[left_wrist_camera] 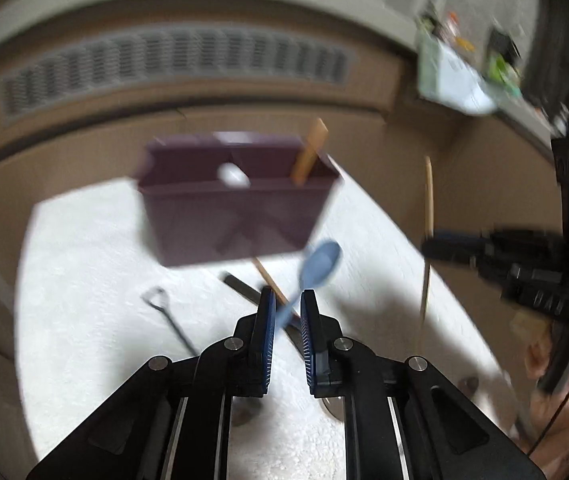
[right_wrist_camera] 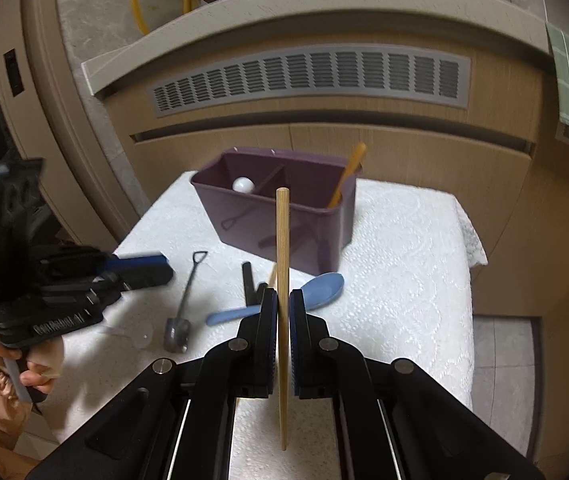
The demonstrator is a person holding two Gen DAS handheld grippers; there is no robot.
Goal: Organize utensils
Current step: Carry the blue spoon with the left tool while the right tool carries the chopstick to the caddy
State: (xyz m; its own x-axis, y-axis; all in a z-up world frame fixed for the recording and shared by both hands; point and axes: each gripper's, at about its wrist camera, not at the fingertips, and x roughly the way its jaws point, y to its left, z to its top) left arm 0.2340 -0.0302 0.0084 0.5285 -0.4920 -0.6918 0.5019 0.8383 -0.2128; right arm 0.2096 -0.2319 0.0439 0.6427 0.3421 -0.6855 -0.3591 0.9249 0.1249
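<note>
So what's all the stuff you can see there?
purple box: one, back of cloth
white round thing: one, box's left compartment
wooden stick: one, tan, leaning in box's right compartment
blue spoon: one, on cloth before box
shovel-shaped scoop: one, dark metal, cloth's left side
black bar: one, beside spoon
cloth: one, white, under everything
chopstick: one, tan, upright in right gripper
right gripper: black, blue pads, clamped
left gripper: black, blue pads, shut
hand: one, holding left gripper
</note>
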